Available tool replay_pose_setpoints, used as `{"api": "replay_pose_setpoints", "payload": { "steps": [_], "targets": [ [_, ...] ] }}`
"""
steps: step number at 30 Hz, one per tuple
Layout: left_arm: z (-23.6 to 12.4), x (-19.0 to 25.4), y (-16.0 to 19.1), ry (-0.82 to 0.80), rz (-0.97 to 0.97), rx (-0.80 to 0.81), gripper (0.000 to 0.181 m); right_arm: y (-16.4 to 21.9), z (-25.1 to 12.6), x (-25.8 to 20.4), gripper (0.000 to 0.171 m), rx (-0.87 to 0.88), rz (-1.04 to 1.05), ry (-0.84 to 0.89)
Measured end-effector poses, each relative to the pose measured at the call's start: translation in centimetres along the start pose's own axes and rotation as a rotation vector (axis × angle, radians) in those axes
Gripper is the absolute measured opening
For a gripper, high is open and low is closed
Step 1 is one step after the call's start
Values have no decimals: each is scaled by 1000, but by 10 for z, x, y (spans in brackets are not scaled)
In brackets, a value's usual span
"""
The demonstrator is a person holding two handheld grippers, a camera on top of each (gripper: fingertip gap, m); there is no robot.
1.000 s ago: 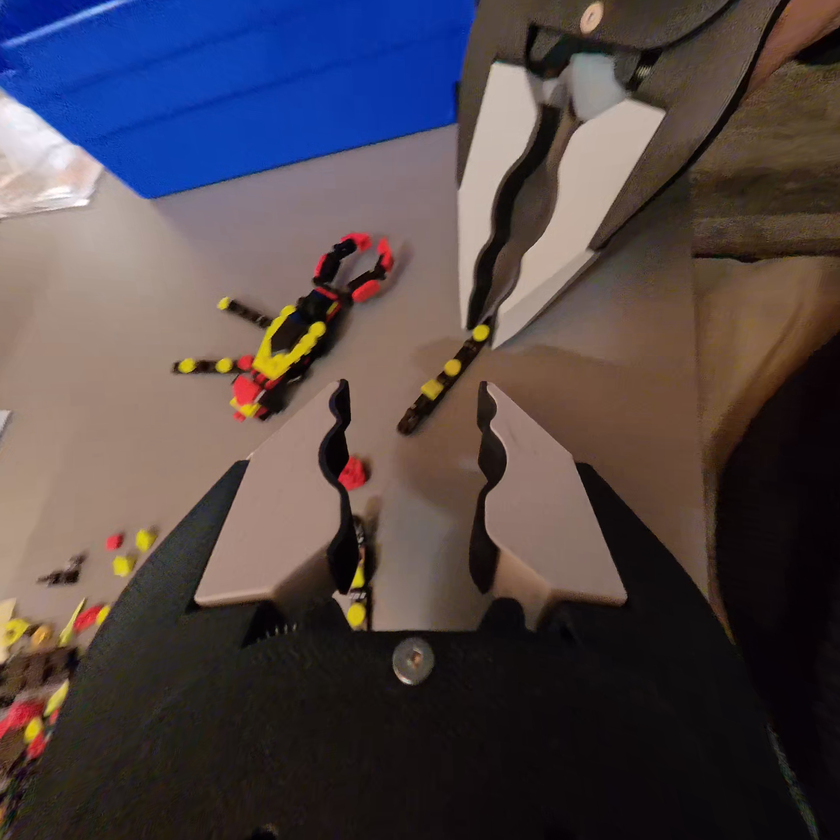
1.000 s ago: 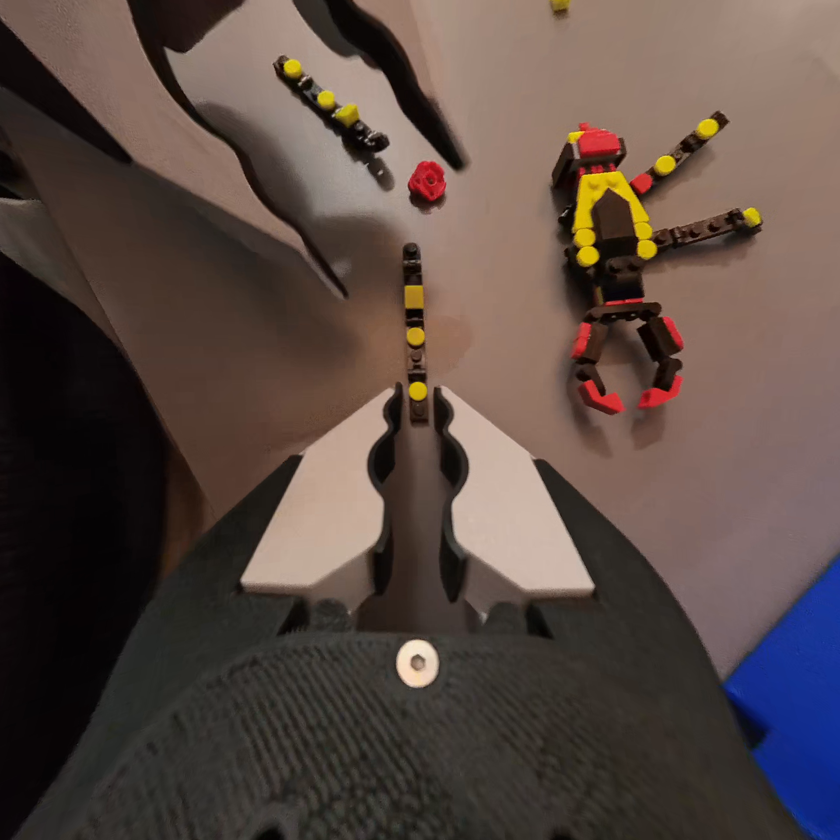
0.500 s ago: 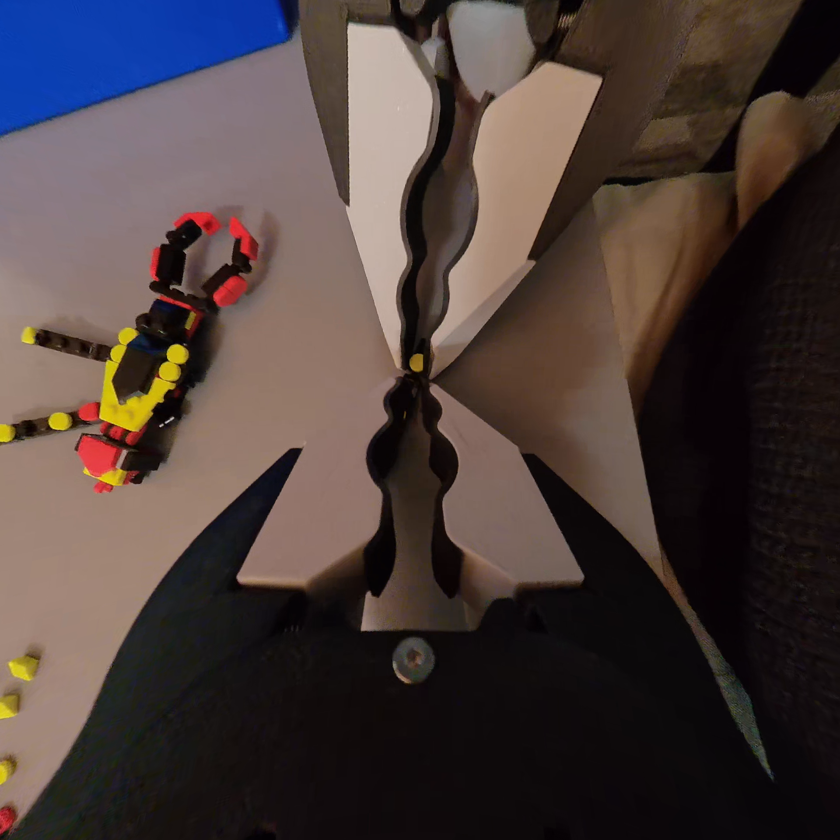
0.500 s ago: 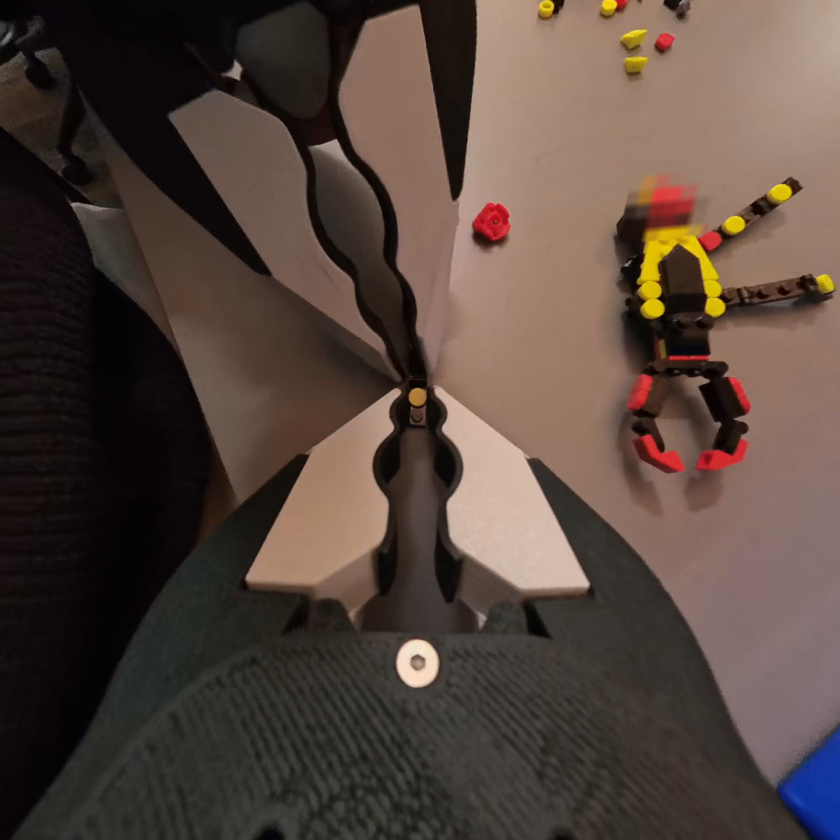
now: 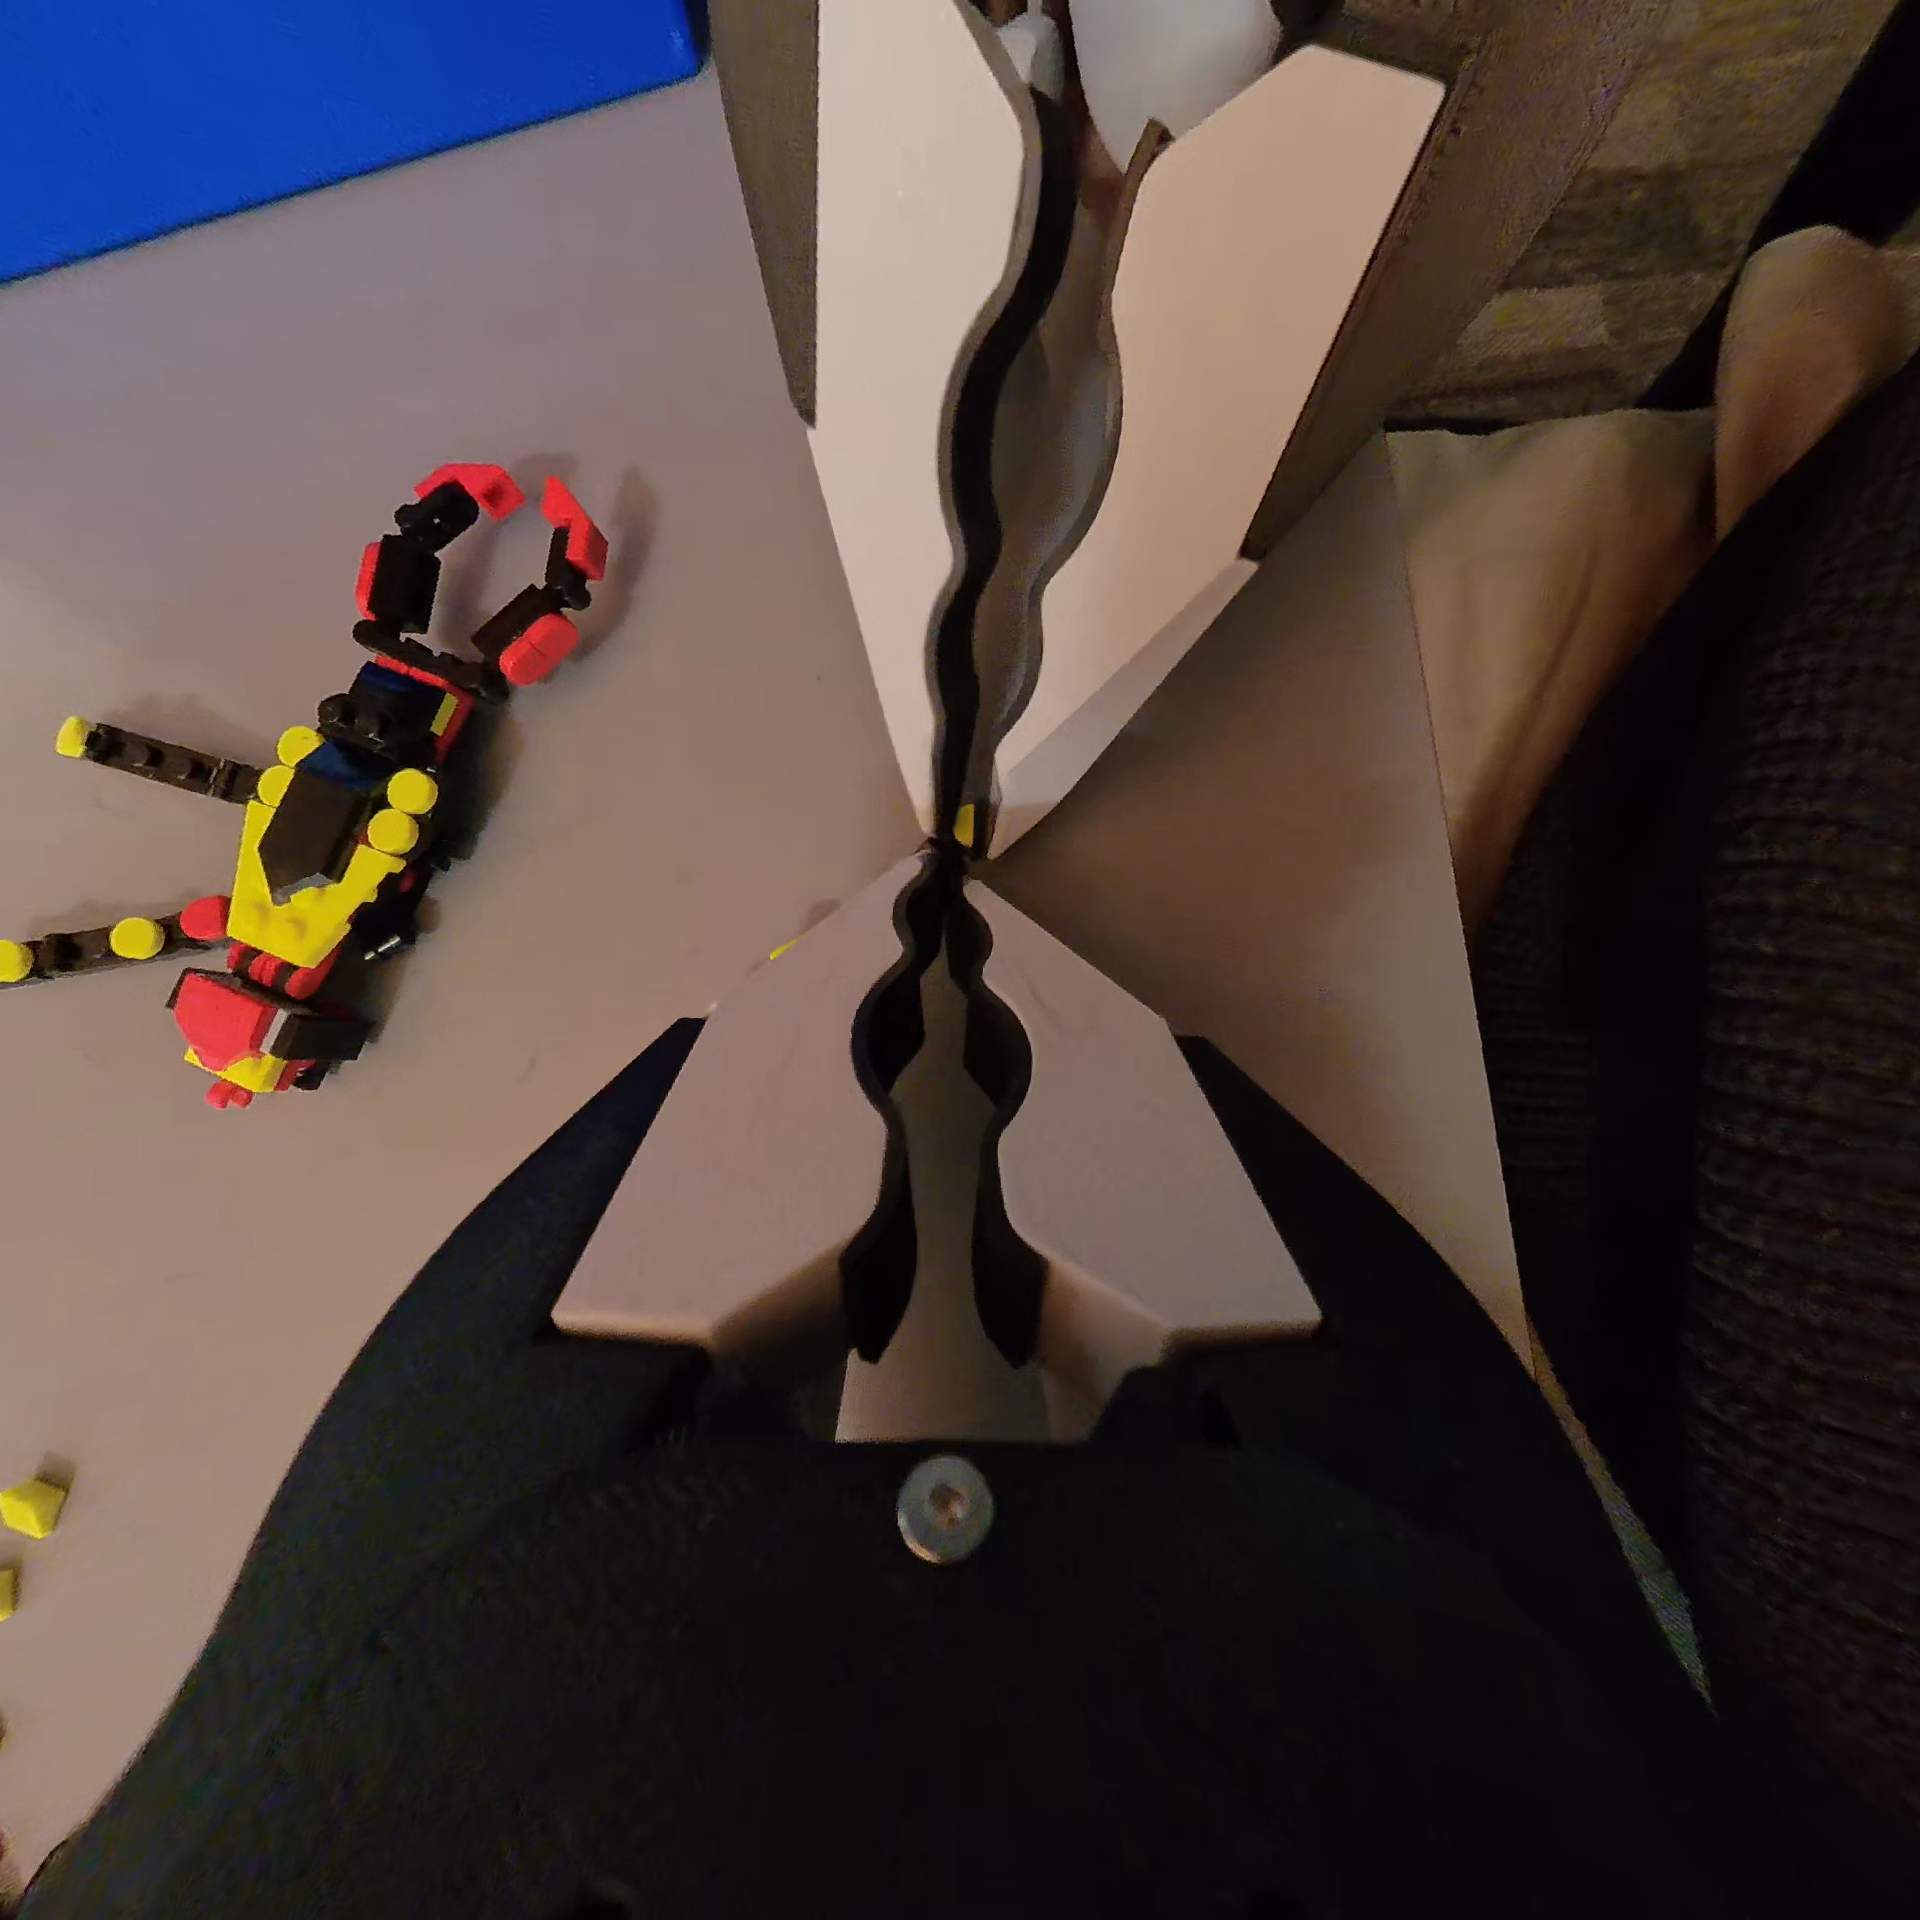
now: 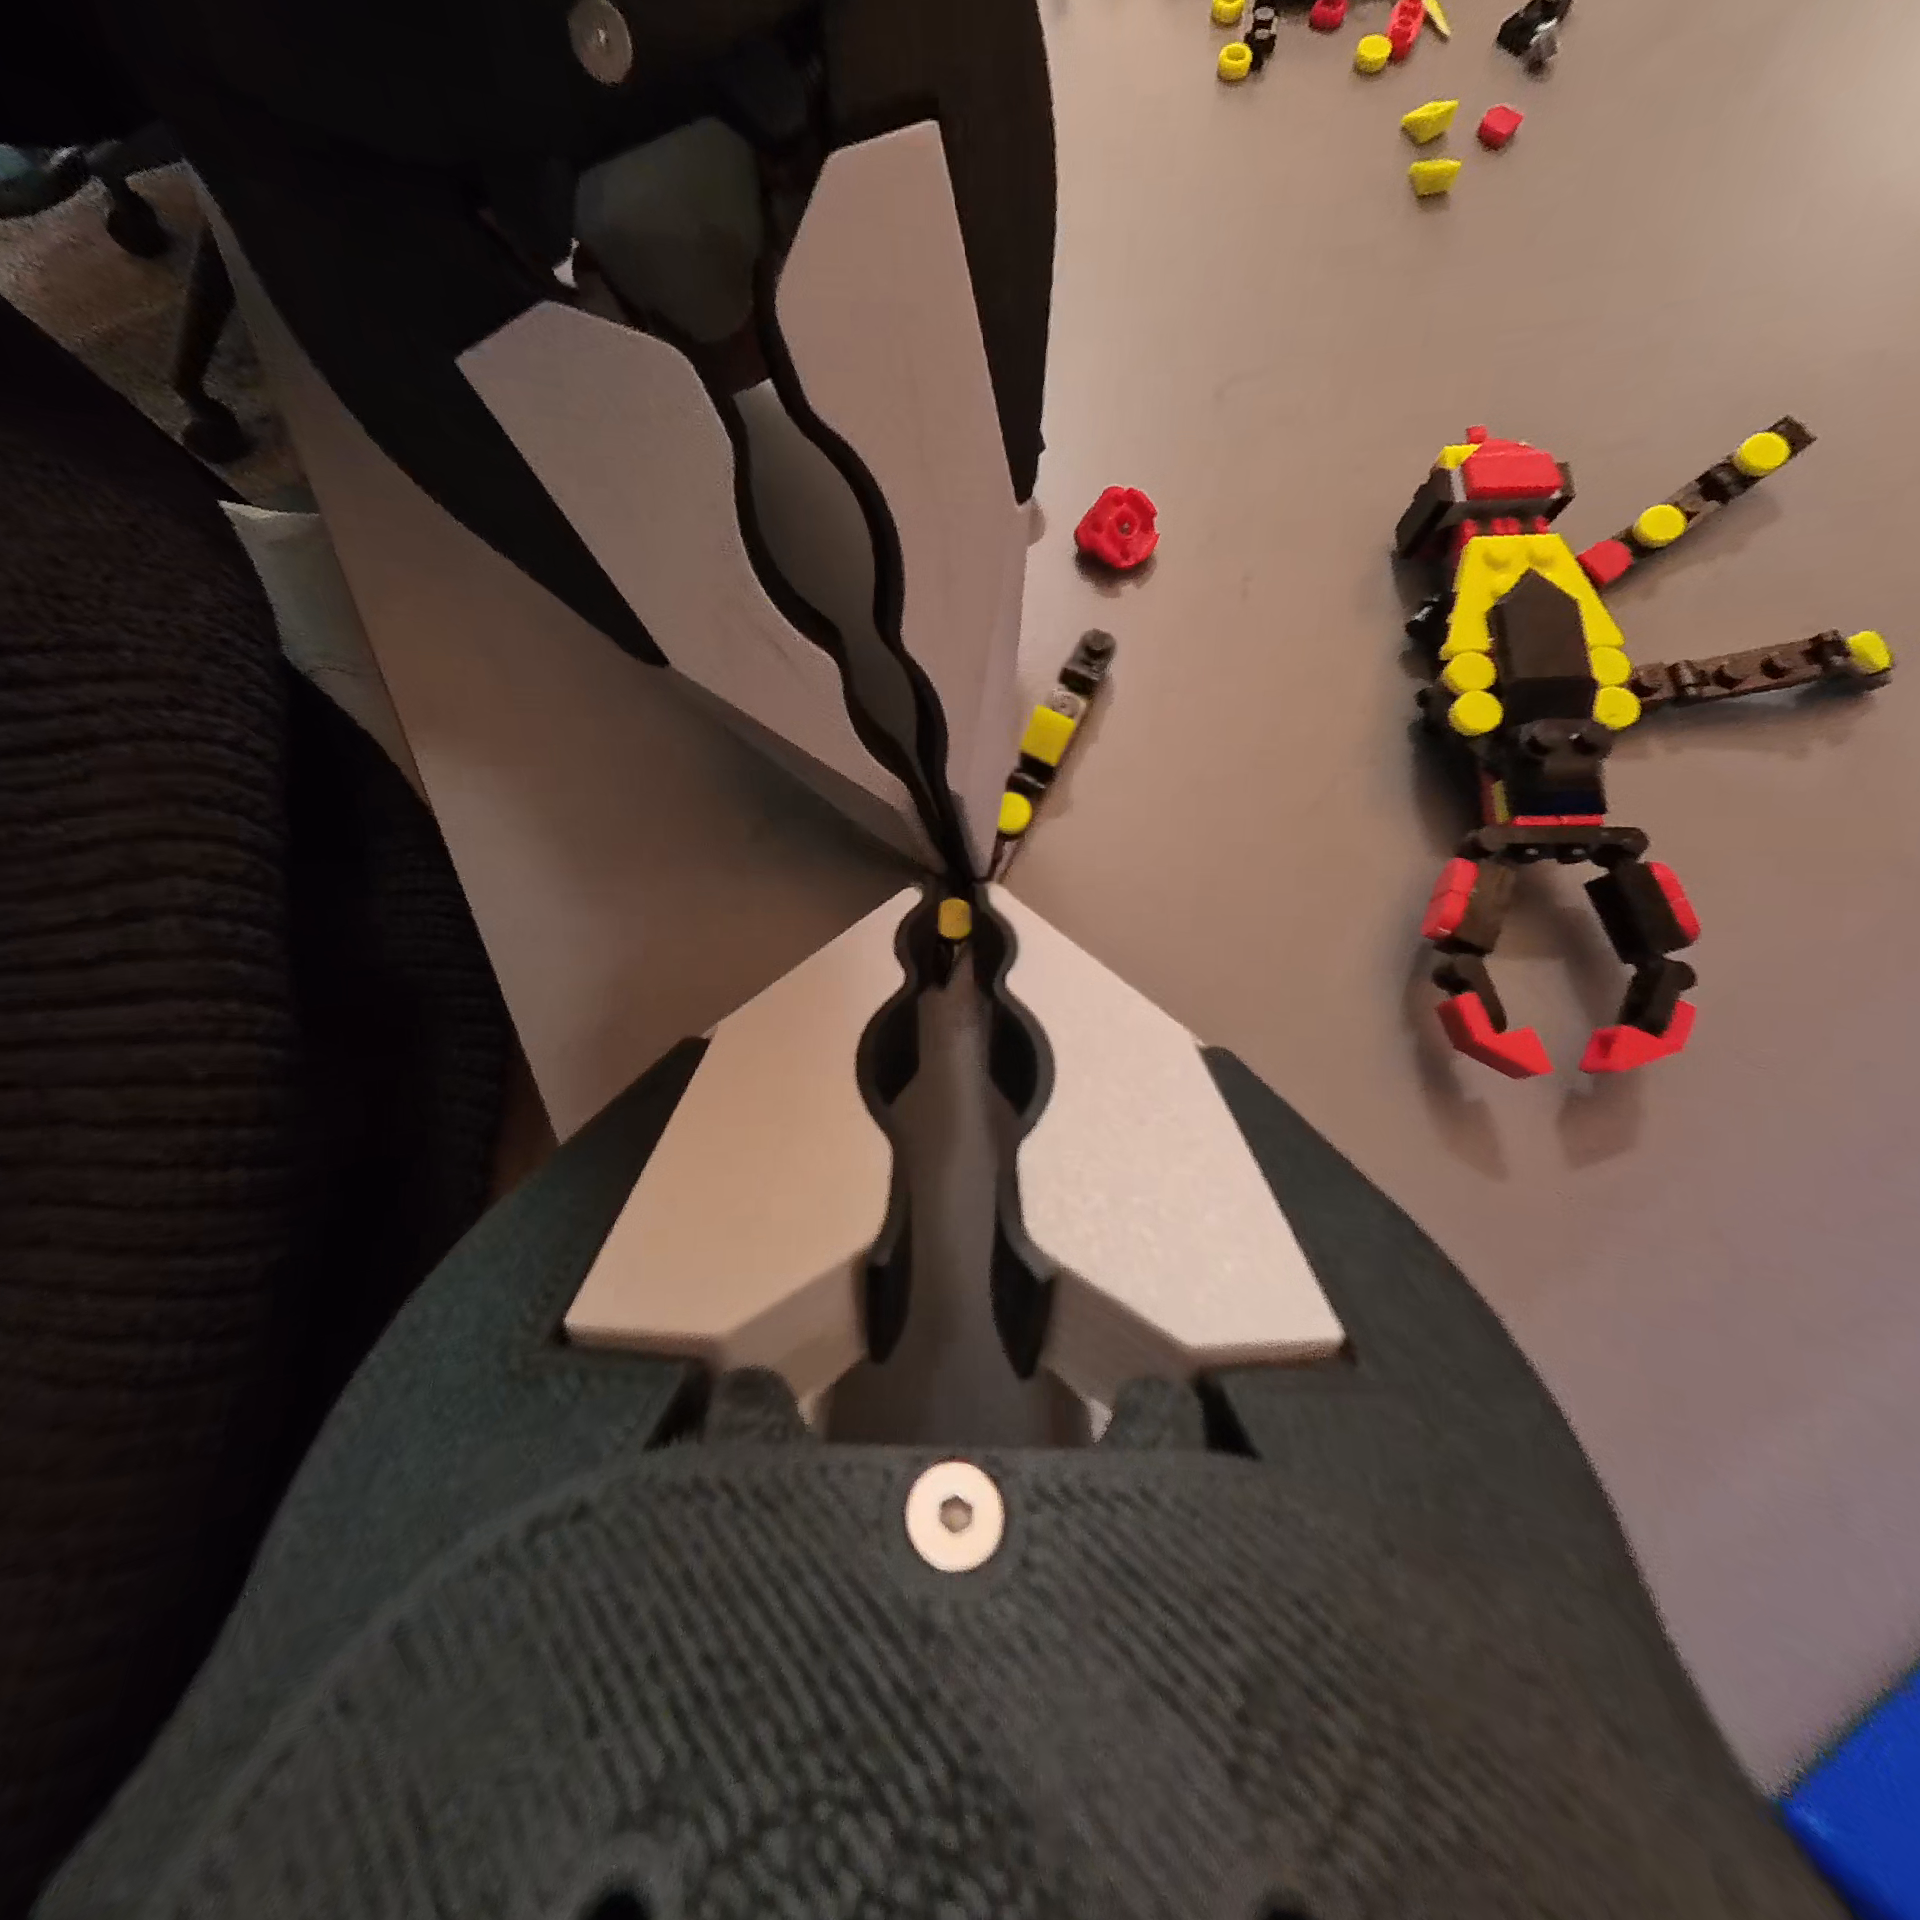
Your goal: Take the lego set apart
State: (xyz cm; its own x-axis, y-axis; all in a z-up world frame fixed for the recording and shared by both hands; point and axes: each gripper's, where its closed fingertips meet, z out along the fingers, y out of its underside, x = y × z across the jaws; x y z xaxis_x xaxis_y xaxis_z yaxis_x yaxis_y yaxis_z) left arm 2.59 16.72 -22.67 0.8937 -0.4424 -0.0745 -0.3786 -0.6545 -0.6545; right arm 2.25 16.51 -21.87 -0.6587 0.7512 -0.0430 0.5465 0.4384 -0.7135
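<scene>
Lego leg [image 6: 1049,743] pinched tip to tip between both grippers.
Left gripper [image 5: 943,883] and right gripper [image 6: 954,914] each press narrow on its ends; the scorpion [image 6: 1538,727] lies right of the right fingers.

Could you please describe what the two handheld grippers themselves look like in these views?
Both match. The left gripper has a black textured body with a silver screw at its centre; its two pale grey fingers are wedge-shaped, with wavy black inner pads. The right gripper has the same build: ribbed black shell, silver screw, pale angular fingers, wavy black edges. No cables or sleeves show.
</scene>
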Motion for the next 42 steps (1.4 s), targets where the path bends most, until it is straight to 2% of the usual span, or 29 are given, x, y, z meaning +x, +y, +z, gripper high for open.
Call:
{"api": "replay_pose_setpoints", "payload": {
  "steps": [5, 8, 12, 22, 29, 33, 36, 39, 42],
  "targets": [
    [0, 0, 0, 1, -13, 4, 0, 0, 1, 0, 3, 2, 16, -5],
    [0, -1, -1, -1, -18, 13, 0, 1, -1, 2, 9, -6, 13, 0],
    [1, -1, -1, 4, -28, 21, 0, 0, -2, 0, 8, 1, 11, -15],
    [1, -2, -1, -22, -38, 3, 0, 5, 1, 1, 7, -54, -92, 50],
    [1, -1, 0, -49, -31, -26, 0, -1, -2, 3, 6, -18, 8, 22],
    [3, 7, -3, -14, -42, -12, 0, -38, -28, 13, 5, 204, 153, -4],
    [3, 7, -3, -27, -35, -12, 0, -28, -36, 30, 6, 219, 230, 23],
    [2, -1, -3, -62, -48, 1, 0, -43, -48, 31, 6, 339, 310, -41],
    [-11, -11, -20, -2, -243, 153, 0, -57, -60, 30, 6, 465, 350, -108]
  ]
}}
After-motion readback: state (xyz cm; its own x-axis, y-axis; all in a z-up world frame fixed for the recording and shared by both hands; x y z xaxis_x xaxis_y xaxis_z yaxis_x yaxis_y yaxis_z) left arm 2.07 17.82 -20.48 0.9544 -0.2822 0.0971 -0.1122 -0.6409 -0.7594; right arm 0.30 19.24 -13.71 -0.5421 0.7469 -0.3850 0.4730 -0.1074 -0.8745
